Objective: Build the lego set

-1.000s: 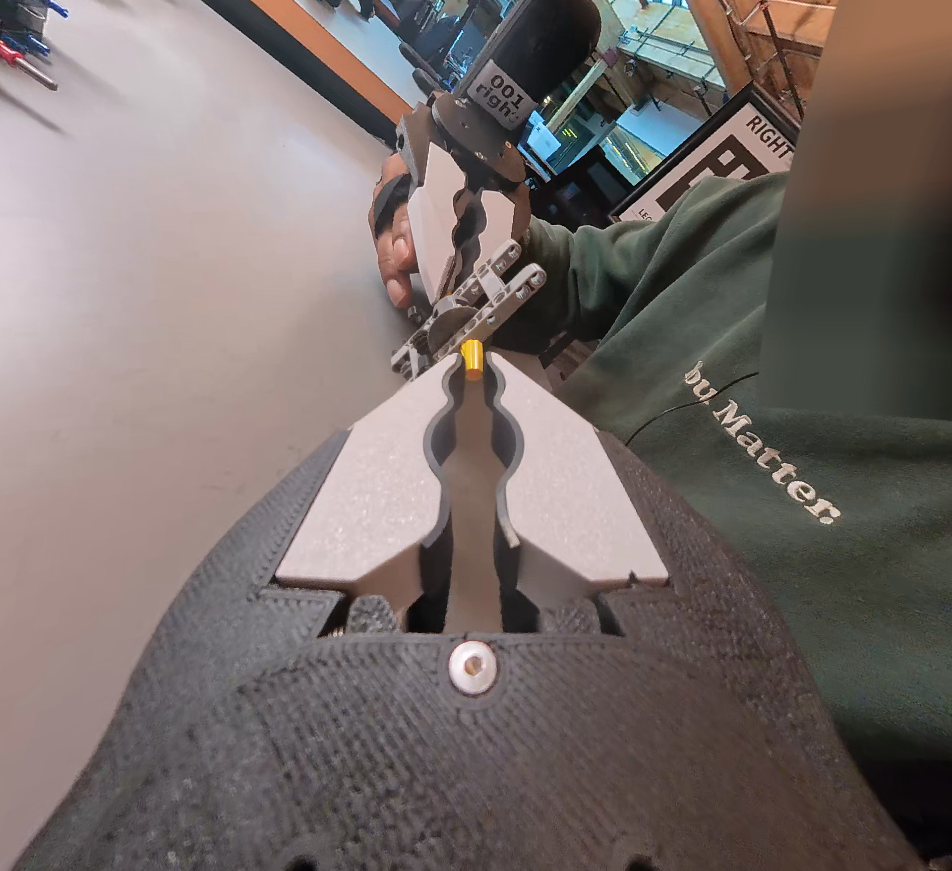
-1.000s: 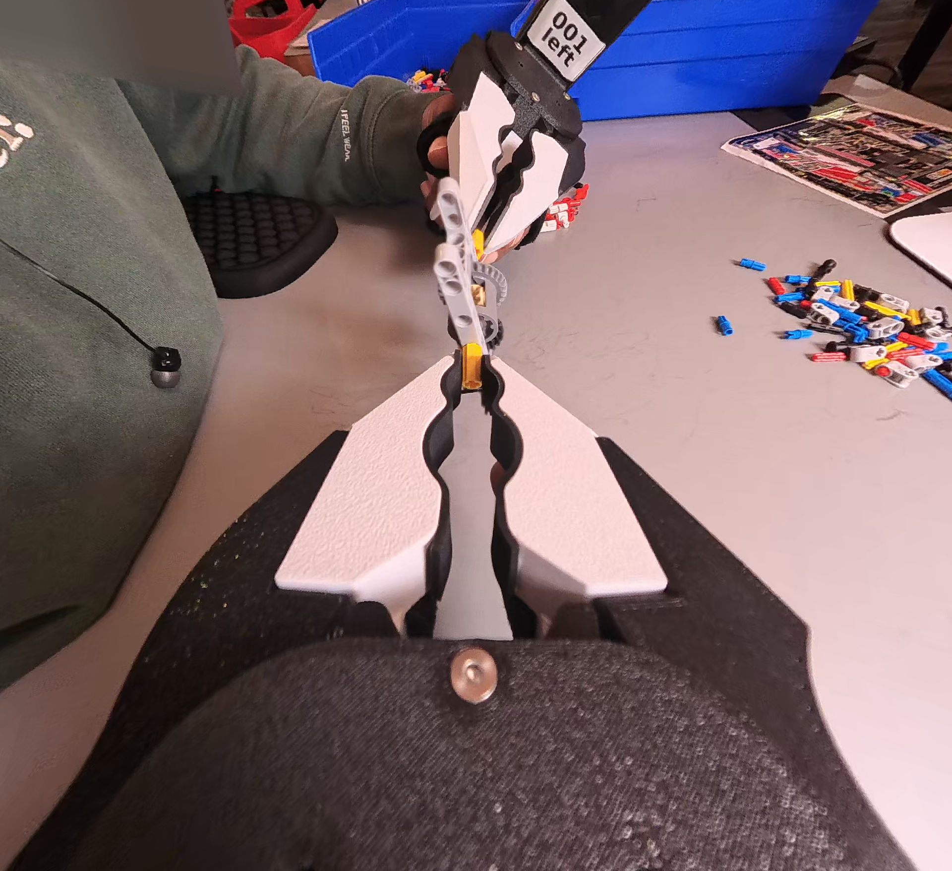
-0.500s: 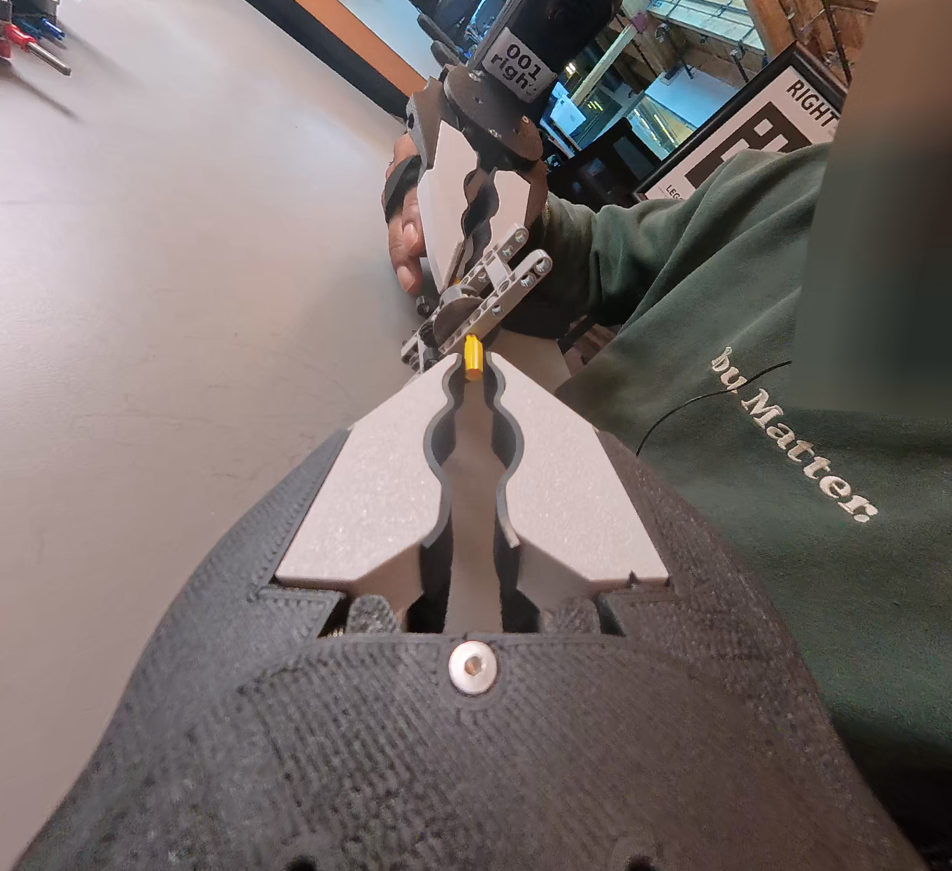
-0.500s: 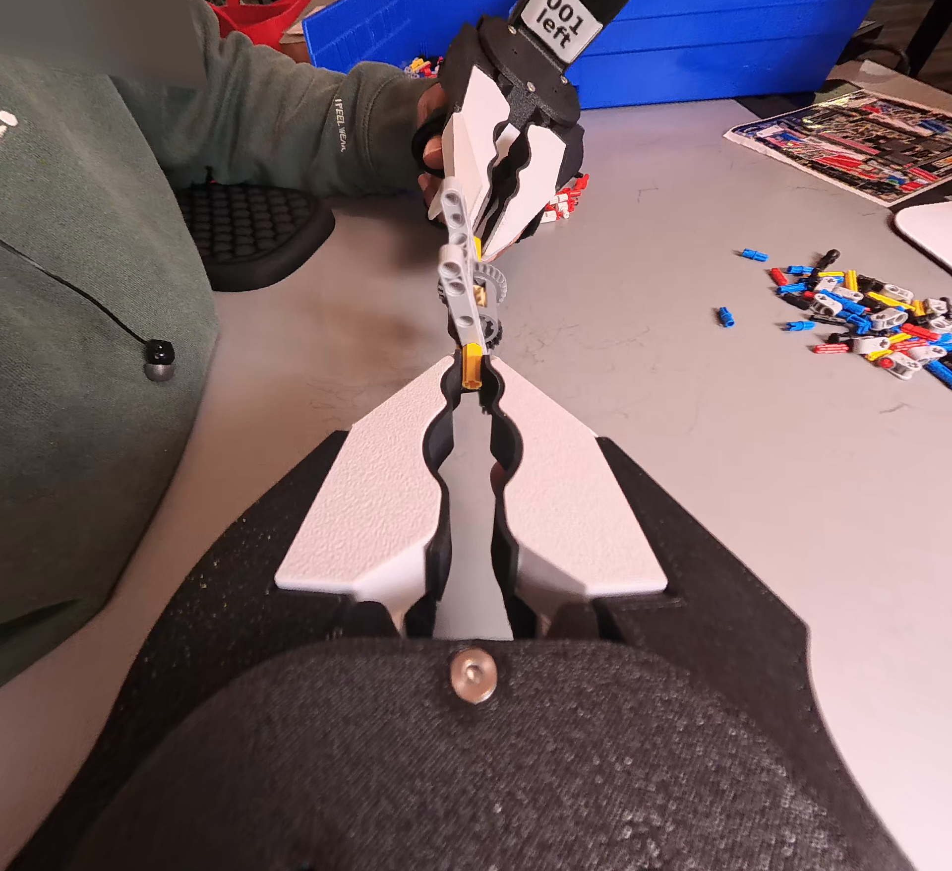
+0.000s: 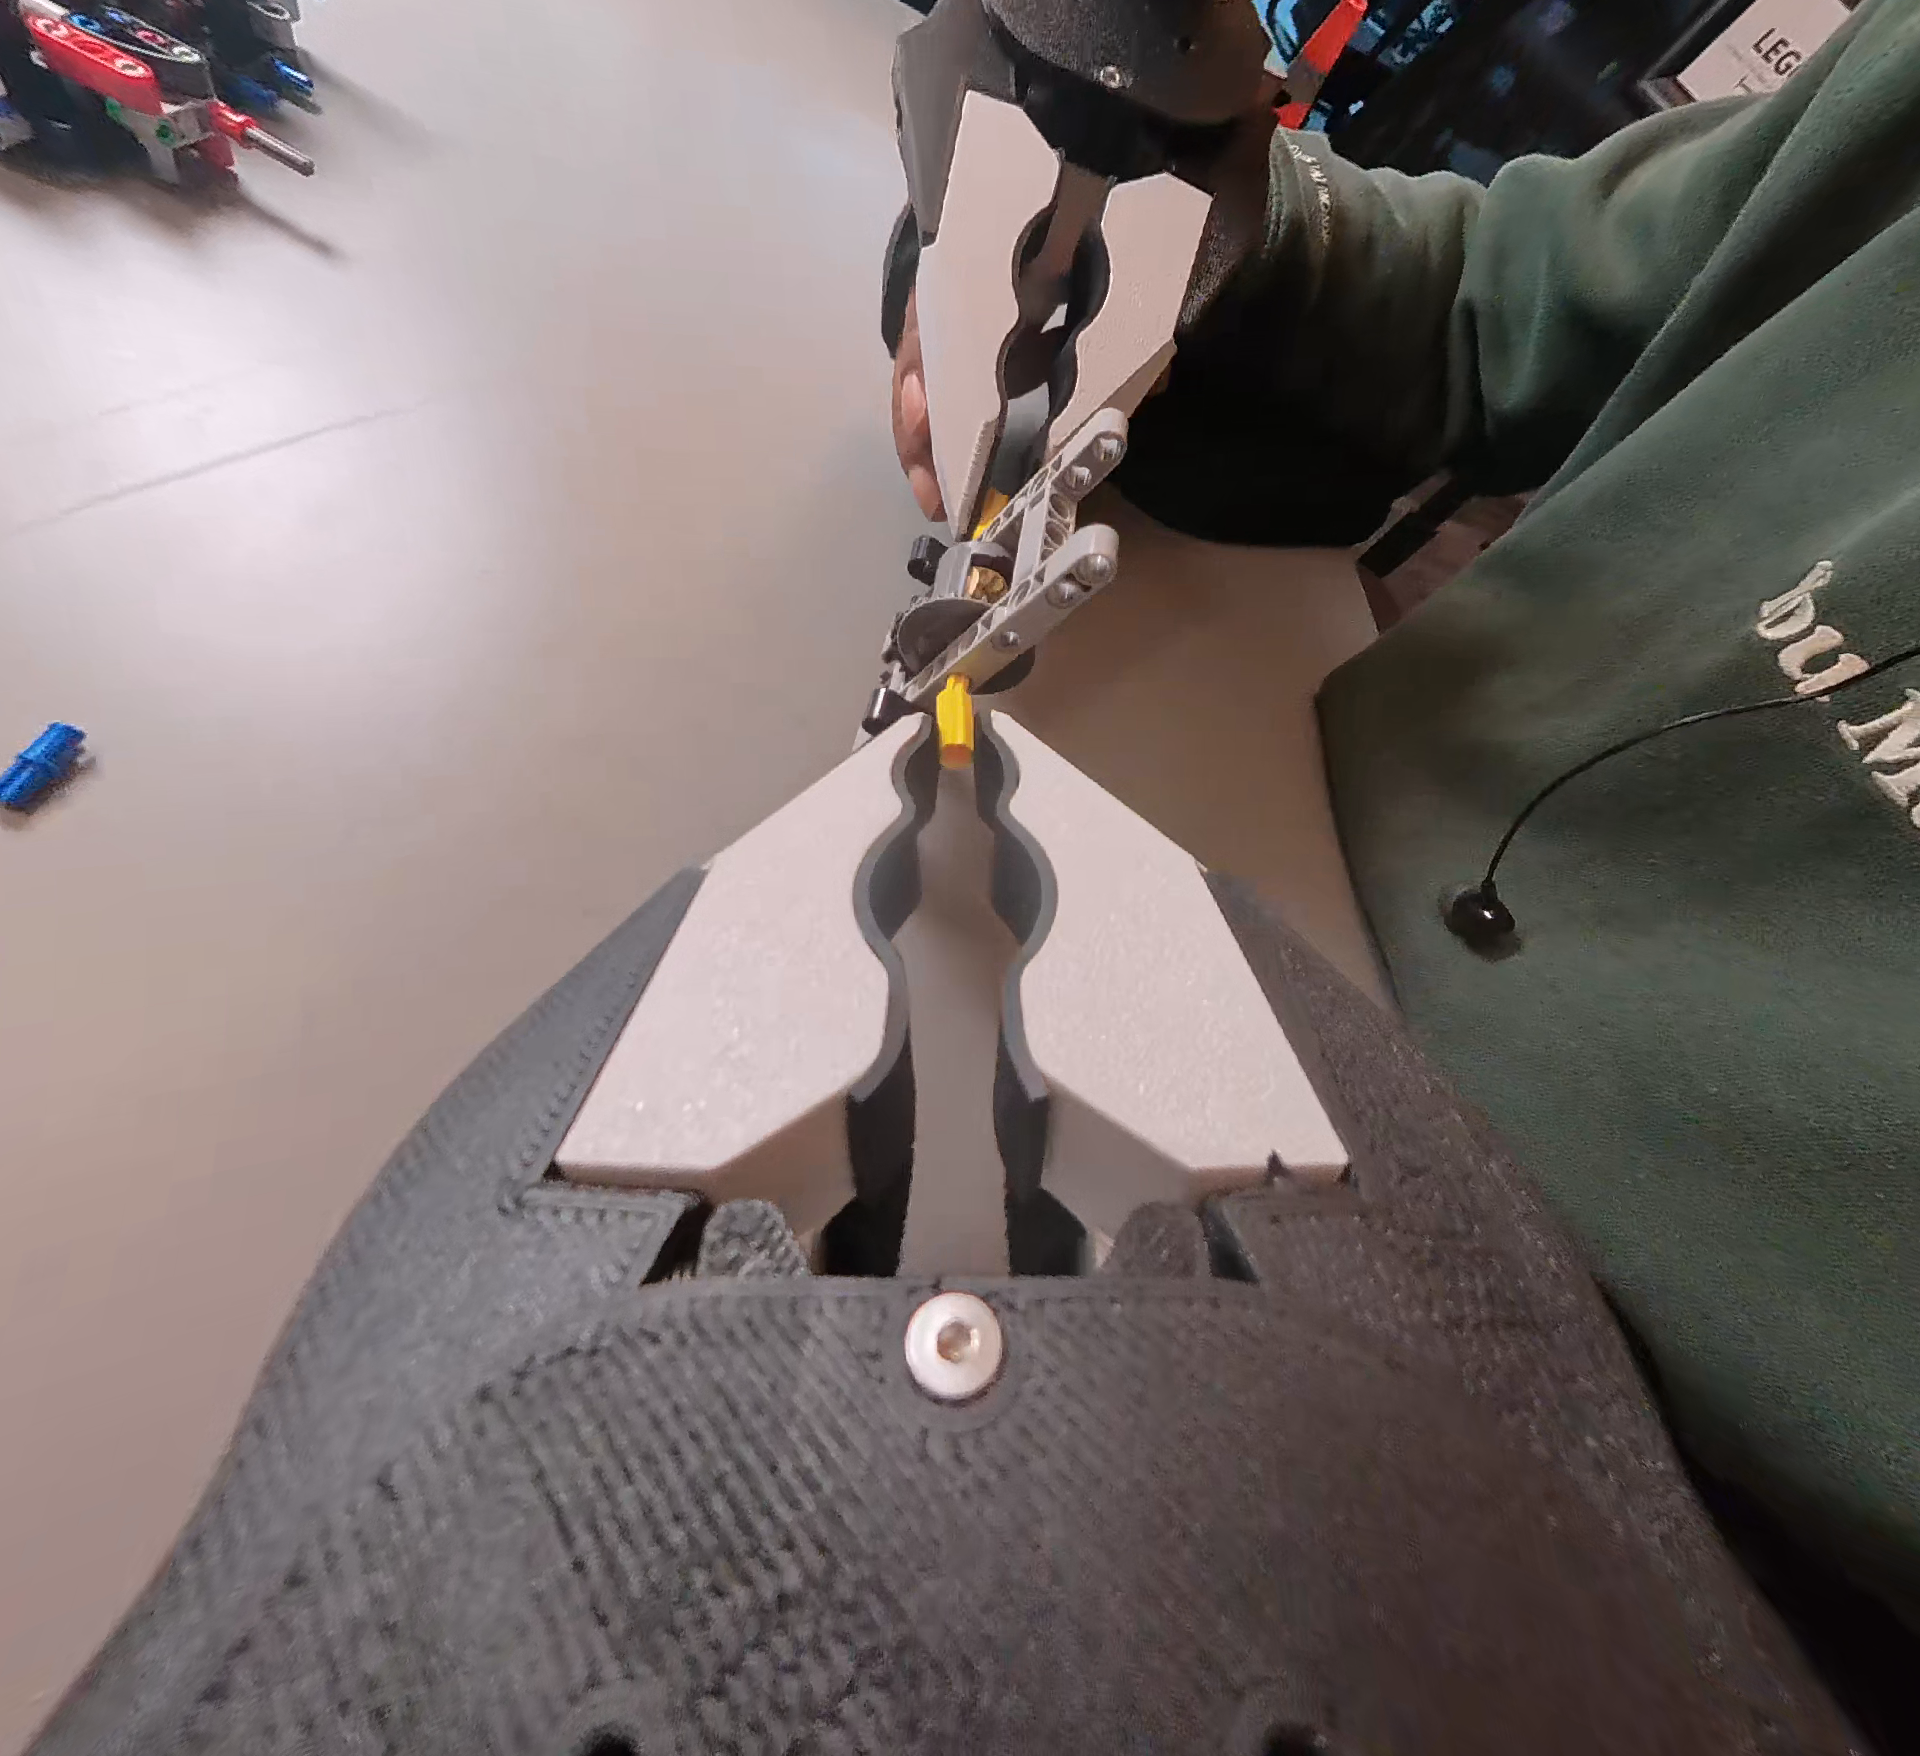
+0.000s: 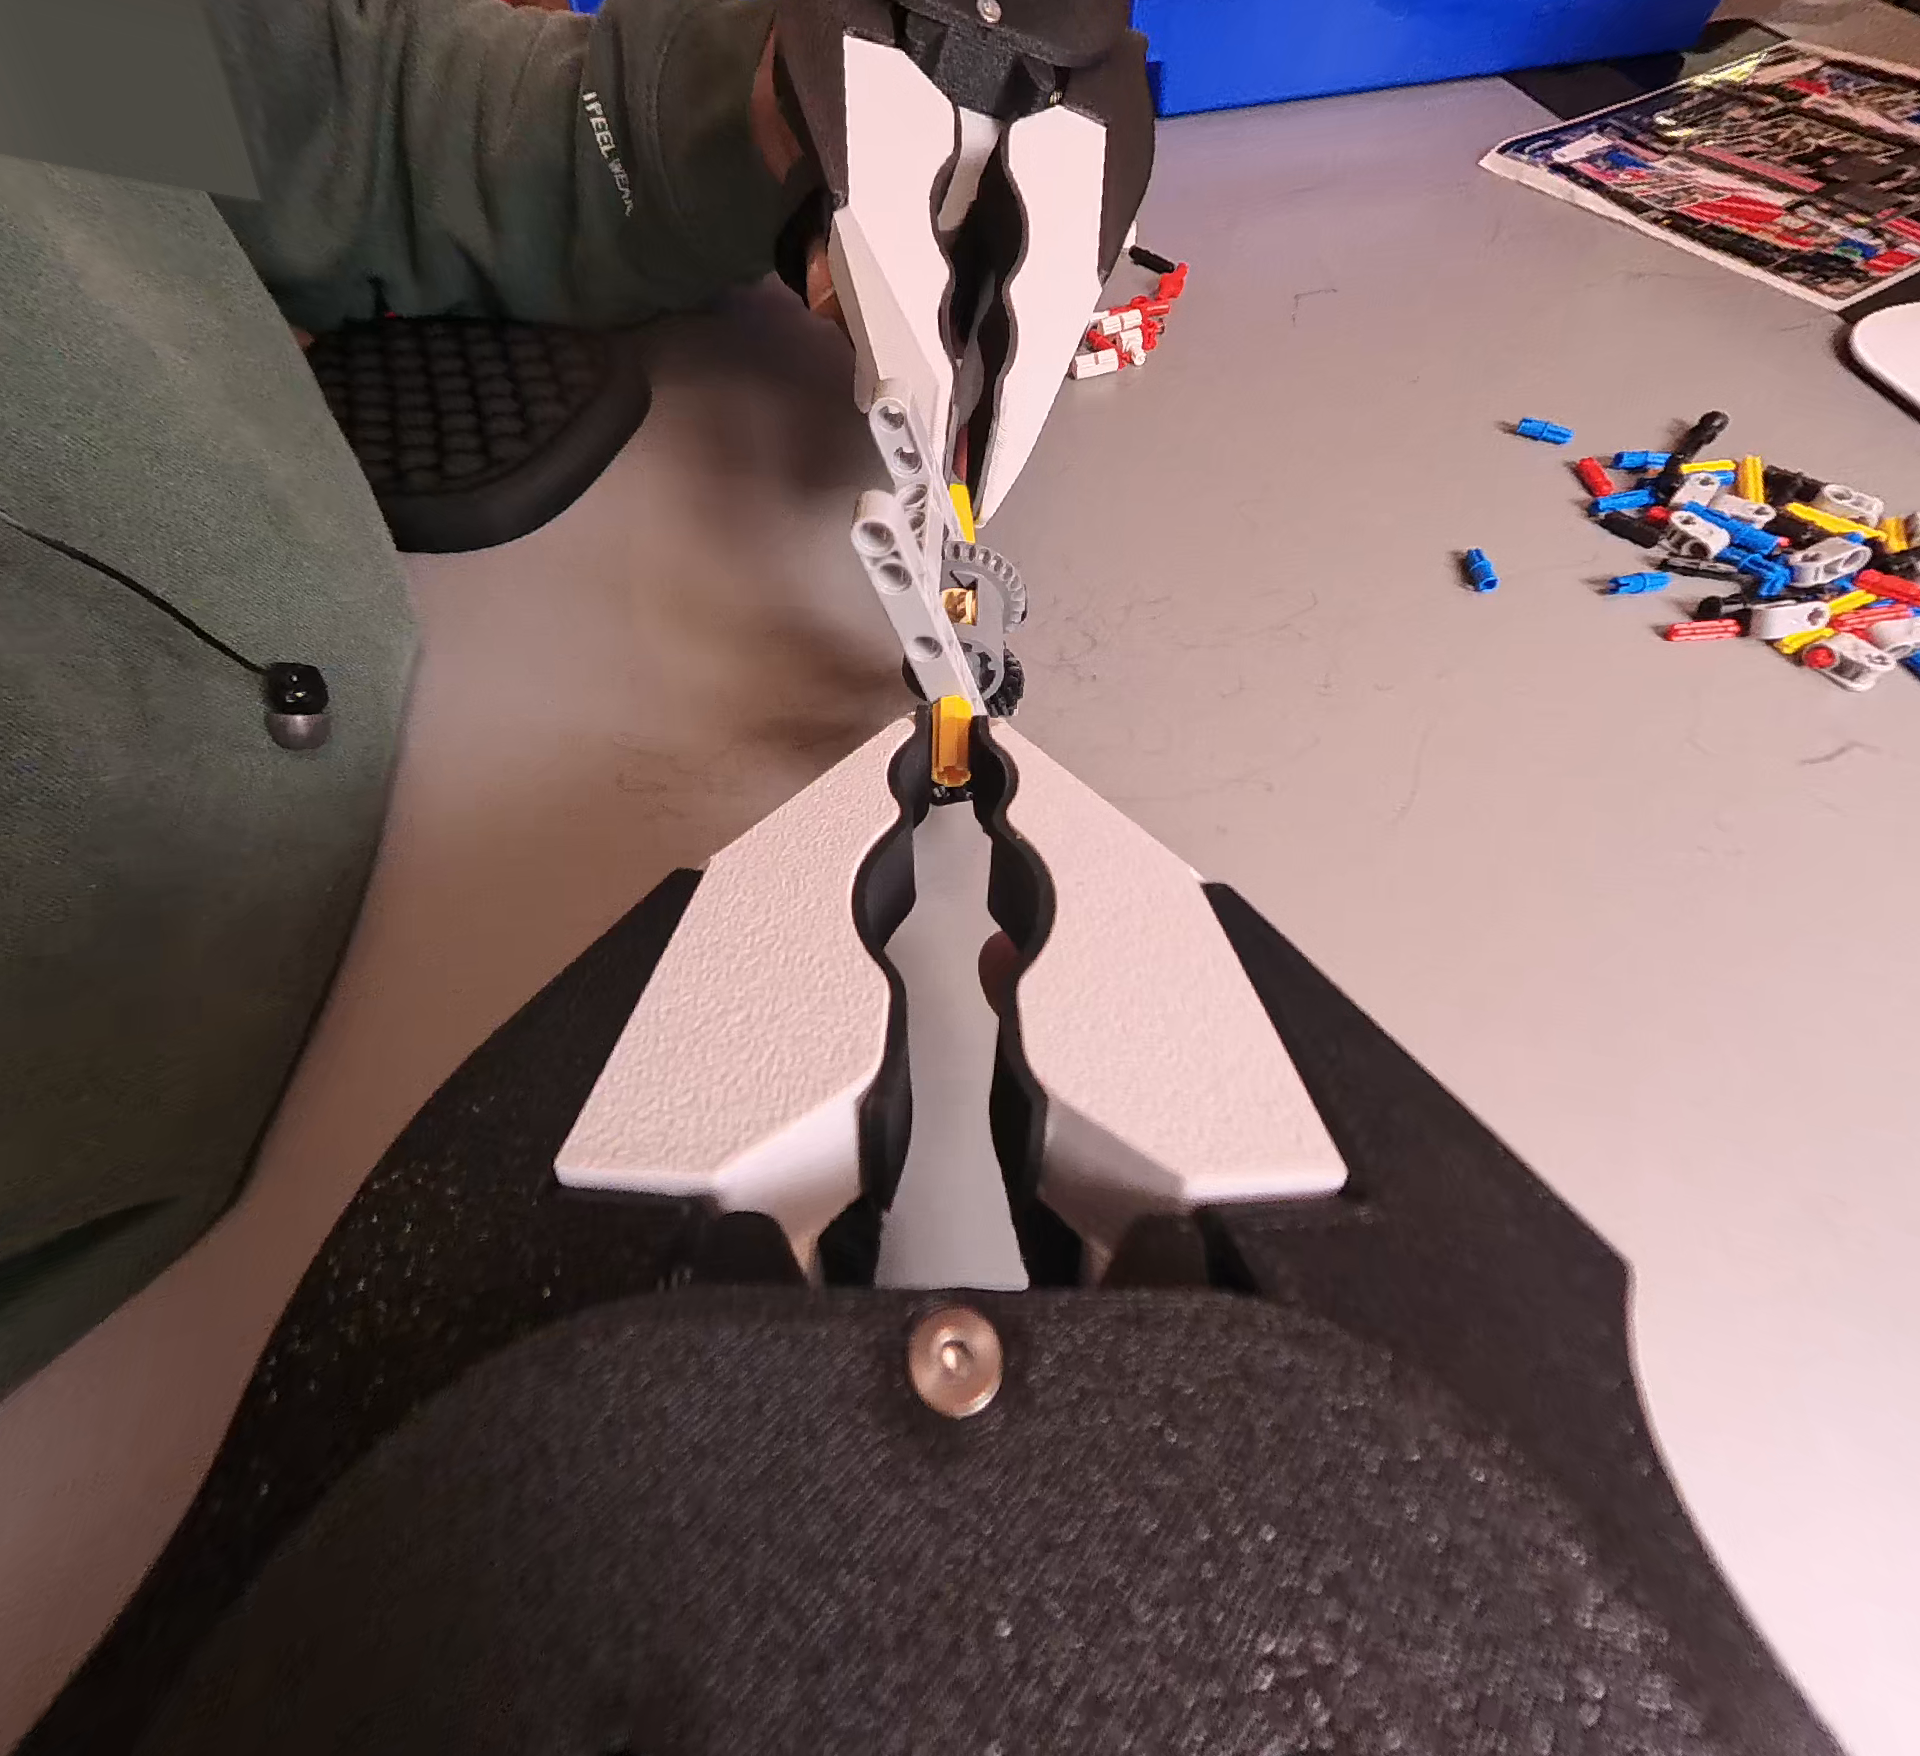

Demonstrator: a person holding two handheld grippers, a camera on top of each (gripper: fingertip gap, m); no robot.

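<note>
We log: left gripper [image 5: 953,742] white fingers, black wavy pads, textured black body | right gripper [image 6: 951,750] identical | silver screw [image 6: 954,1365] lower centre | dark green sleeve [image 5: 1475,324] upper right.

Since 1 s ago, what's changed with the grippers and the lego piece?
The left gripper and right gripper have closed in on each other; each looms larger in the other's view. Nothing was released: each still pinches one yellow axle end of the grey beam-and-gear assembly held between them. The loose parts pile and instruction sheet are unmoved.
</note>
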